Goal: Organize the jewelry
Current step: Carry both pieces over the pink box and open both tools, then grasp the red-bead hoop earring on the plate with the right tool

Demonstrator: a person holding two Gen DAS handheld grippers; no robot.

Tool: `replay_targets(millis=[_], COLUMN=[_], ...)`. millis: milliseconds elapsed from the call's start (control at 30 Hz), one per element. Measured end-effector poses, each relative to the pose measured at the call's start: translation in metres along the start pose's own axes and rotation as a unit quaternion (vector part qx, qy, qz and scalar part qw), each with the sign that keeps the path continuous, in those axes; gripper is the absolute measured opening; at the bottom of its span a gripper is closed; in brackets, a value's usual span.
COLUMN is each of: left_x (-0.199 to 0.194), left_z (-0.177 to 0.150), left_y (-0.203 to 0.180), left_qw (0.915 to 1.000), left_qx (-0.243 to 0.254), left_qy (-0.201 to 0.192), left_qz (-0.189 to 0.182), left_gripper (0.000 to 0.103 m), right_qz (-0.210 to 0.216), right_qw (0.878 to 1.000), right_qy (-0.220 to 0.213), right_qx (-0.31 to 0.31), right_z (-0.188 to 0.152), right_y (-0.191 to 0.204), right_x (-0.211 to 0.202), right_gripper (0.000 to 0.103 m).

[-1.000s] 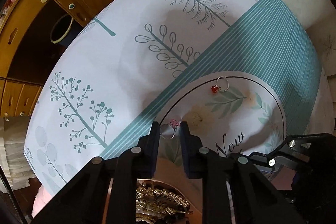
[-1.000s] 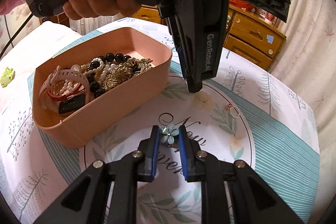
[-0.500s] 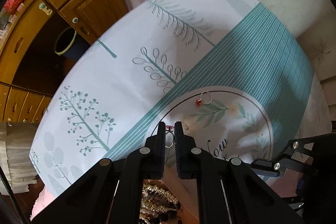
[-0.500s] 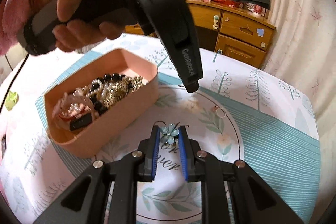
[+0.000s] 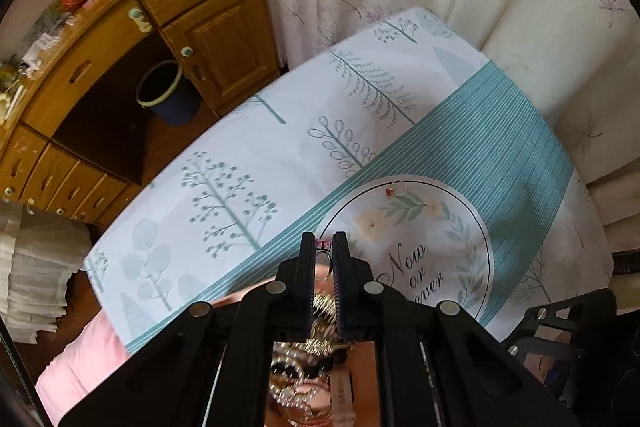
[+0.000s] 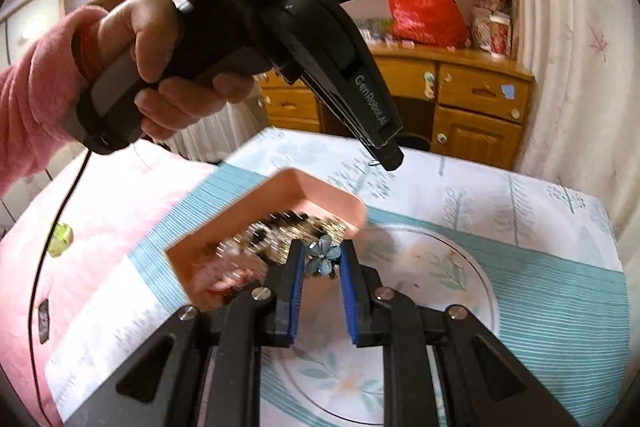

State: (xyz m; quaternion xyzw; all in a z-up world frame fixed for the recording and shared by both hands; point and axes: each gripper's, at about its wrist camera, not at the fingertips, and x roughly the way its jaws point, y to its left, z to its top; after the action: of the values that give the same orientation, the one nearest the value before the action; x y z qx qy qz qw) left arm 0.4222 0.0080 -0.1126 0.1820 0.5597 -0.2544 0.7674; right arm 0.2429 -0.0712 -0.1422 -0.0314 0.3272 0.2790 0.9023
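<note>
My left gripper (image 5: 323, 246) is shut on a silver ring with a pink stone (image 5: 322, 259) and holds it high above the pink jewelry box (image 5: 372, 379), which is full of beads and chains. My right gripper (image 6: 321, 254) is shut on a blue flower piece (image 6: 320, 259) and hangs just over the near edge of the pink box (image 6: 256, 203). The left gripper (image 6: 386, 157) shows from the side in the right wrist view, raised above the box. Another ring with a red stone (image 5: 396, 189) lies on the tablecloth.
The table has a white and teal tablecloth (image 5: 480, 147) with a round floral print. A wooden cabinet (image 5: 168, 39) and a blue bucket (image 5: 168, 95) stand beyond the table. Curtains hang at the back. A small green thing (image 6: 60, 239) lies on pink cloth at the left.
My left gripper shut on the ring and lifted it off the cloth, rising over the box. My right gripper carried the blue flower up to the box.
</note>
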Motion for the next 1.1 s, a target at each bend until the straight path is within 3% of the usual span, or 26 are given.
replay_targets(millis=[233, 367, 400, 433, 500, 600, 700, 833, 933, 1000, 1100], left_x=[-0.034, -0.042, -0.043, -0.046, -0.05, -0.056, -0.058, -0.059, -0.062, -0.065, -0.063], left_z=[-0.034, -0.05, -0.054, -0.058, -0.065, -0.075, -0.089, -0.117, -0.139, -0.155, -0.175], left_y=[0.01, 0.018, 0.018, 0.018, 0.019, 0.023, 0.028, 0.035, 0.038, 0.039, 0.041], left_qw=[0.9998, 0.9993, 0.9994, 0.9996, 0.9994, 0.9986, 0.996, 0.9881, 0.9777, 0.9689, 0.9602], left_qx=[-0.013, -0.03, -0.028, -0.024, -0.025, -0.042, -0.071, -0.13, -0.17, -0.195, -0.221], left_qy=[-0.016, -0.011, -0.01, -0.014, -0.022, -0.033, -0.043, -0.063, -0.09, -0.113, -0.115], left_qz=[0.002, -0.018, -0.017, -0.01, -0.004, -0.002, 0.035, 0.053, 0.084, 0.102, 0.127], left_gripper=[0.006, 0.007, 0.016, 0.023, 0.047, 0.06, 0.078, 0.086, 0.1, 0.101, 0.102], right_qz=[0.018, 0.012, 0.019, 0.026, 0.021, 0.003, -0.023, -0.07, -0.1, -0.112, -0.136], right_qw=[1.0, 1.0, 1.0, 0.999, 0.999, 0.998, 0.997, 0.993, 0.986, 0.981, 0.971], right_qy=[-0.018, -0.018, -0.012, -0.003, 0.015, 0.019, 0.035, 0.065, 0.088, 0.101, 0.109], right_qx=[0.0, 0.001, 0.008, 0.02, 0.044, 0.057, 0.064, 0.075, 0.103, 0.122, 0.163], right_z=[0.011, 0.014, 0.015, 0.016, 0.016, 0.013, 0.011, 0.006, 0.0, -0.003, -0.009], right_y=[0.03, 0.037, 0.037, 0.035, 0.028, 0.018, 0.008, -0.013, -0.037, -0.051, -0.075], right_x=[-0.003, -0.003, -0.002, 0.001, 0.005, 0.006, 0.008, 0.013, 0.019, 0.022, 0.027], right_gripper=[0.017, 0.018, 0.019, 0.028, 0.045, 0.047, 0.047, 0.048, 0.048, 0.048, 0.048])
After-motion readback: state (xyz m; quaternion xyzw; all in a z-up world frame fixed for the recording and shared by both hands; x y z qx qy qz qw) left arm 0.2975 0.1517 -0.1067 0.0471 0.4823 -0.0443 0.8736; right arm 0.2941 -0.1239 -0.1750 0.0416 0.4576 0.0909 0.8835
